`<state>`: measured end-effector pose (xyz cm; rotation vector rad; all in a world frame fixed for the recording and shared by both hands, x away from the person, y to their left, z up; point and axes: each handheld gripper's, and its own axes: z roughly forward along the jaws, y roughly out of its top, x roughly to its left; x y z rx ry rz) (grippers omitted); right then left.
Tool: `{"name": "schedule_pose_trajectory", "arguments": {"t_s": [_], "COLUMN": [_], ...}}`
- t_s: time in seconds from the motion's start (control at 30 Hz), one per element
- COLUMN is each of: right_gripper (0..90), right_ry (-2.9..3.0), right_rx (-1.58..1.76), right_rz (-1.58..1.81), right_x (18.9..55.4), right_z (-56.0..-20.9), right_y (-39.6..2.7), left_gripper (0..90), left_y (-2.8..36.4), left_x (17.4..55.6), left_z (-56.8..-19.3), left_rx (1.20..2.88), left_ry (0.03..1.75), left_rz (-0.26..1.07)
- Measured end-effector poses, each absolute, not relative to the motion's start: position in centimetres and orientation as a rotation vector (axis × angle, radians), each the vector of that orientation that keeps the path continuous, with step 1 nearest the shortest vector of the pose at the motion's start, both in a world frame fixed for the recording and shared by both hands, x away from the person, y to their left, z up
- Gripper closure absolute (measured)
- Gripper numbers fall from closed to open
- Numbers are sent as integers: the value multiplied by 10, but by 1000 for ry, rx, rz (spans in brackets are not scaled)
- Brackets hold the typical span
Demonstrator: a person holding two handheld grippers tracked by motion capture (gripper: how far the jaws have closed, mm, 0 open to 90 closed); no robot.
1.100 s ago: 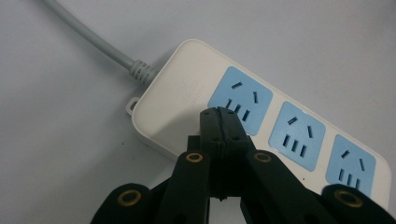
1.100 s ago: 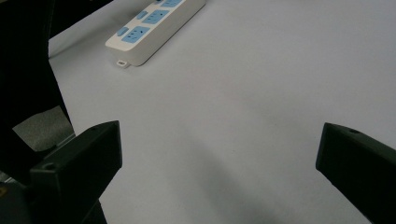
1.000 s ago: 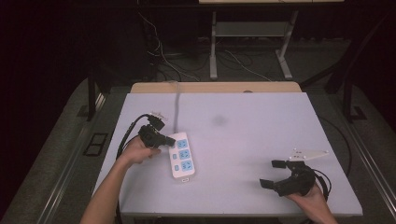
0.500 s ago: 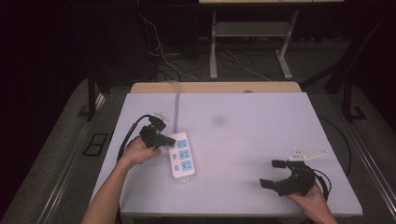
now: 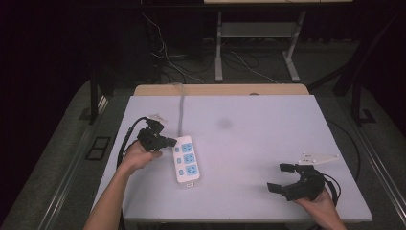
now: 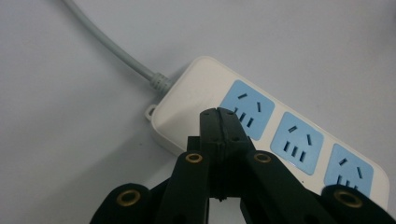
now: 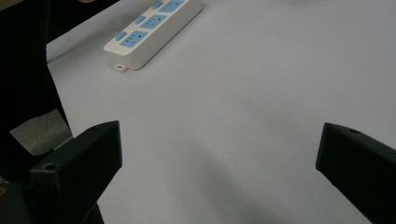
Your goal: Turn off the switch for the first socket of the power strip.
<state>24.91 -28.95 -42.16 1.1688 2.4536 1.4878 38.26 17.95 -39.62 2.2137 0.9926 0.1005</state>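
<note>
Over the power strip (image 6: 261, 135), left gripper (image 6: 219, 114) is closed, empty.

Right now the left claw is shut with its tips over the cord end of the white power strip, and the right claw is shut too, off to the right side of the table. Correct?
Not quite. The right claw is open: the right gripper view shows its jaws spread wide apart over the bare table. The left claw is indeed shut over the cord end of the power strip.

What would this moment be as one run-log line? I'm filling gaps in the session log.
left gripper: shut, tips over power strip cable end | right gripper: open, empty, near table front edge
</note>
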Motion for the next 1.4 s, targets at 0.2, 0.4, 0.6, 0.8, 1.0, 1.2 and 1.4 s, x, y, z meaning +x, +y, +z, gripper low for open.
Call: {"name": "schedule_pose_trajectory", "arguments": {"t_s": [0.2, 0.4, 0.6, 0.8, 1.0, 1.2, 1.4], "right_gripper": [2, 2, 2, 2, 2, 2, 2], "right_ry": [2454, 2453, 2453, 2452, 2452, 2452, 2451], "right_rx": [1171, 1169, 1163, 1166, 1166, 1167, 1169], "right_rz": [1483, 1487, 1492, 1495, 1494, 1493, 1492], "right_x": [250, 250, 249, 249, 249, 249, 249], "right_z": [-422, -422, -421, -421, -421, -421, -422], "right_y": [-289, -290, -290, -290, -290, -290, -290], "left_gripper": [894, 893, 893, 892, 890, 832, 721], "left_y": [188, 191, 193, 198, 205, 212, 213], "left_x": [379, 375, 367, 356, 343, 329, 318], "left_z": [-390, -384, -374, -366, -361, -360, -363], "left_rx": [2176, 2150, 2102, 2066, 1996, 1895, 1844], "left_ry": [1013, 1024, 1031, 1026, 1024, 994, 982], "left_rz": [132, 158, 183, 214, 237, 282, 294]}}
